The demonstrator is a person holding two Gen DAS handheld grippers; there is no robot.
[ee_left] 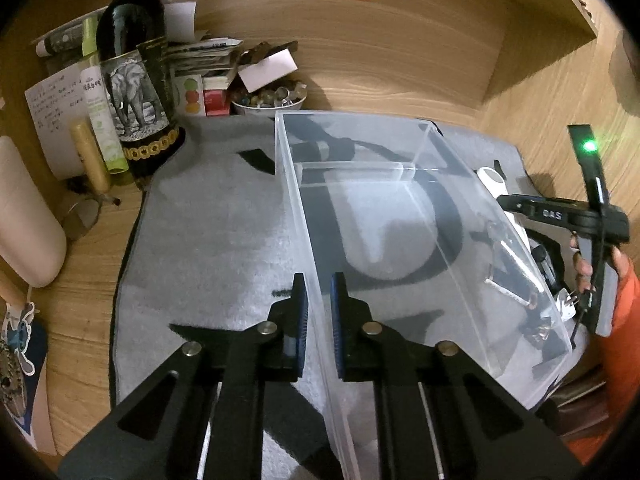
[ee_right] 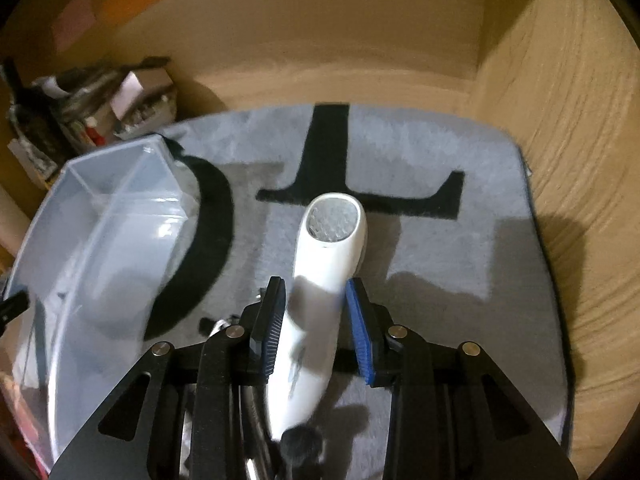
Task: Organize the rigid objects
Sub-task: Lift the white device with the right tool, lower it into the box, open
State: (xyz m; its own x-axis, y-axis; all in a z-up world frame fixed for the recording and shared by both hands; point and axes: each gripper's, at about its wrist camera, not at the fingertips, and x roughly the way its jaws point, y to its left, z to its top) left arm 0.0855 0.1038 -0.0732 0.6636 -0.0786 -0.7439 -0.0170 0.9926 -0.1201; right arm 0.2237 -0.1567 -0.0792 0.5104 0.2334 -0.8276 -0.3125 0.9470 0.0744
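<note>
At the bottom centre of the left wrist view, the left gripper [ee_left: 318, 324] straddles the near wall of the clear plastic bin [ee_left: 400, 216]; whether its jaws pinch that wall I cannot tell, as slight gaps seem to show. Best to clamp it firmly so the bin stays steady.

At the bottom centre of the right wrist view, the right gripper [ee_right: 316, 320] has its jaws around the white handheld device [ee_right: 326, 264], seemingly touching its sides. The device sits over the grey mat [ee_right: 460, 260], the bin at centre left. It probably goes into the bin: lift clear of the rim, then lower gently.
</note>
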